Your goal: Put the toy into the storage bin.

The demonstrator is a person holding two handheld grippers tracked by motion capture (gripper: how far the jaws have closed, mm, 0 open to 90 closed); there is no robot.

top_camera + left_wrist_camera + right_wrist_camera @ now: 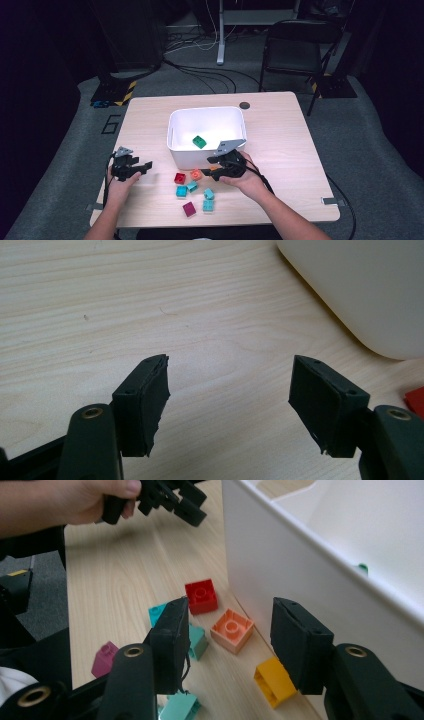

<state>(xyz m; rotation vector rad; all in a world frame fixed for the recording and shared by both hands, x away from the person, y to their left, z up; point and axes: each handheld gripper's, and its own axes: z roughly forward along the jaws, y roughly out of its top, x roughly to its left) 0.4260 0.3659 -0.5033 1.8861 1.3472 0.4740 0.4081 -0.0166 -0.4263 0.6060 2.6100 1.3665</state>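
Several small bricks lie in front of a white bin (175, 145). My right gripper (205, 167) hovers low over them at the bin's front wall, jaws open. In the right gripper view, the right gripper (230, 605) frames an orange brick (232, 630) without touching it. A red brick (201, 596) sits just beyond, and a yellow brick (274, 681) lies under the right jaw. My left gripper (144, 169) rests at the table's left, open. In its own view the left gripper (229, 365) has bare wood between the jaws.
A green brick (199, 142) lies inside the bin. Teal bricks (181, 191) and a magenta brick (189, 209) sit nearer the front edge. The bin wall (300, 565) stands close on the right jaw's side. A folding chair (295, 50) stands beyond the table.
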